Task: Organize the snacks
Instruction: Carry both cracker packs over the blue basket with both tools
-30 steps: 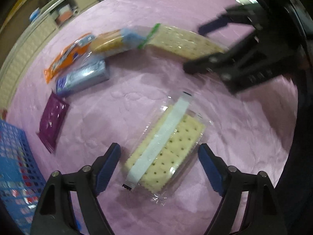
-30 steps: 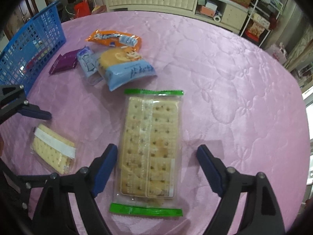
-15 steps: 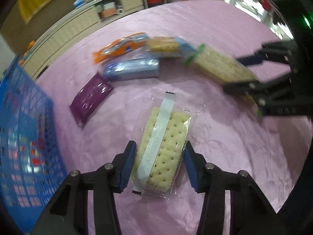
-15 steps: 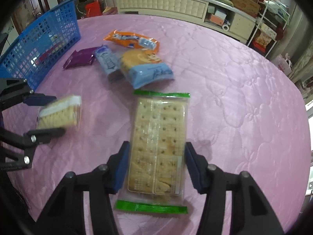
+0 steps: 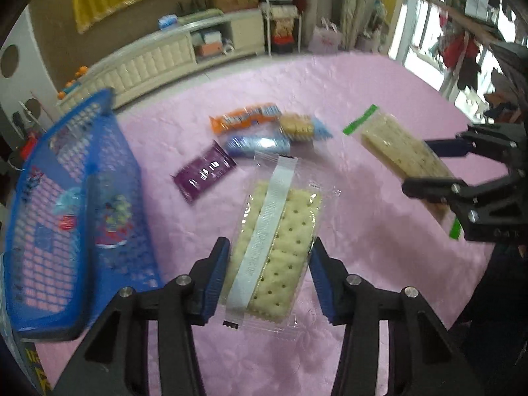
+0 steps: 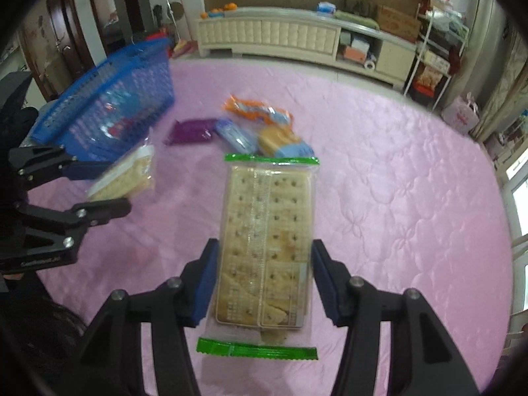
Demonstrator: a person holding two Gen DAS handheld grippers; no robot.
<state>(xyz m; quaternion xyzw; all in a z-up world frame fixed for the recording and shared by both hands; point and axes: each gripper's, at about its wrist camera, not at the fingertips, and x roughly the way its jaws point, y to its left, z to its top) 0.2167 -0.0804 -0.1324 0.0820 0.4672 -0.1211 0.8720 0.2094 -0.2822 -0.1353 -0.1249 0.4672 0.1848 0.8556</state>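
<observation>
My left gripper (image 5: 269, 277) is shut on a small clear cracker pack with a white strip (image 5: 277, 247), held above the pink tablecloth. My right gripper (image 6: 264, 280) is shut on a long cracker pack with green end seals (image 6: 267, 241), also lifted off the cloth. Each wrist view shows the other gripper: the right gripper (image 5: 429, 165) with the long cracker pack (image 5: 399, 151) at the right, the left gripper (image 6: 99, 184) with the small cracker pack (image 6: 128, 175) at the left. A blue mesh basket (image 5: 39, 178) (image 6: 89, 112) holding some snacks stands at the left.
On the pink tablecloth (image 6: 379, 171) lie a purple packet (image 5: 204, 171) (image 6: 191, 131), a blue packet (image 5: 257, 145) (image 6: 236, 137), an orange packet (image 5: 246, 117) (image 6: 255, 110) and a light blue pastry pack (image 5: 303, 127) (image 6: 283, 140). A low cream cabinet (image 6: 280, 36) stands beyond the table.
Both grippers closed from wide open onto their cracker packs, then rose with them off the cloth. The views tilted up, bringing the basket and the room into sight.
</observation>
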